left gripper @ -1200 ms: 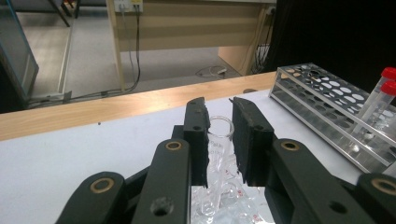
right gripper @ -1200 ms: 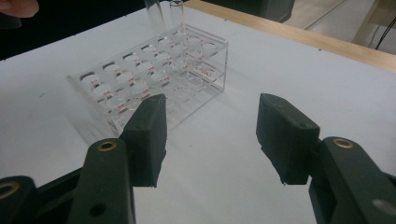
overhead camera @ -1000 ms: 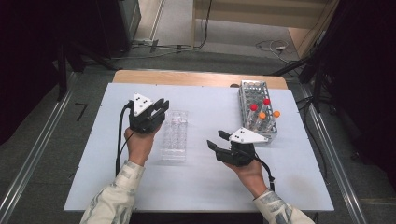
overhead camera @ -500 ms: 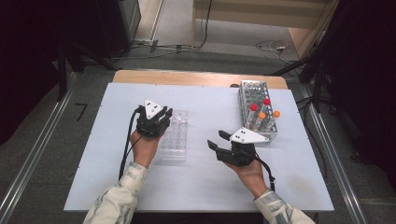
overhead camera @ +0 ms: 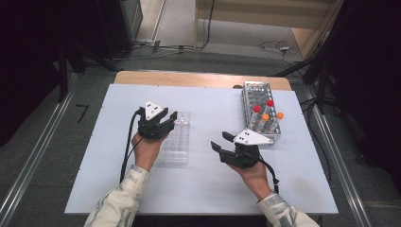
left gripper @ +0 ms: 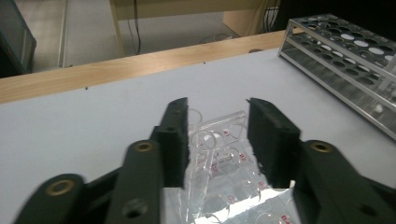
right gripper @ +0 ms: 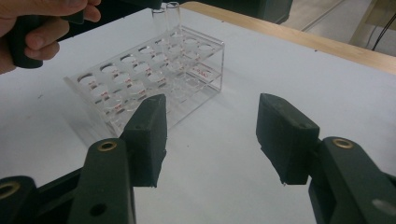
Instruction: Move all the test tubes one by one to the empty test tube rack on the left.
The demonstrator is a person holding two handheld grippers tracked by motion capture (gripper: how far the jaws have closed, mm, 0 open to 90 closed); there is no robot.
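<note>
Jaws of the left hand-held gripper (left gripper: 215, 140) spread apart, now shifted inward over the clear rack's (overhead camera: 176, 142) far end, straddling its tubes. Right hand-held gripper (right gripper: 210, 135) unchanged: parted, empty, above bare tabletop (overhead camera: 208, 101). Metal rack (overhead camera: 260, 111) stays far right.

The person's left hand (overhead camera: 146, 149) reaches in from the bottom of the high view on a pale patterned sleeve (overhead camera: 118, 201) and holds the black two-jaw left gripper (overhead camera: 165, 124) with a grey three-cornered plate on top, its jaws pointing away and up-right, standing apart with a moderate gap. The right hand (overhead camera: 253, 172) holds the black right gripper (overhead camera: 221, 140), likewise topped by a grey plate, pointing left across the table, its jaws spread wide with nothing between them.
</note>
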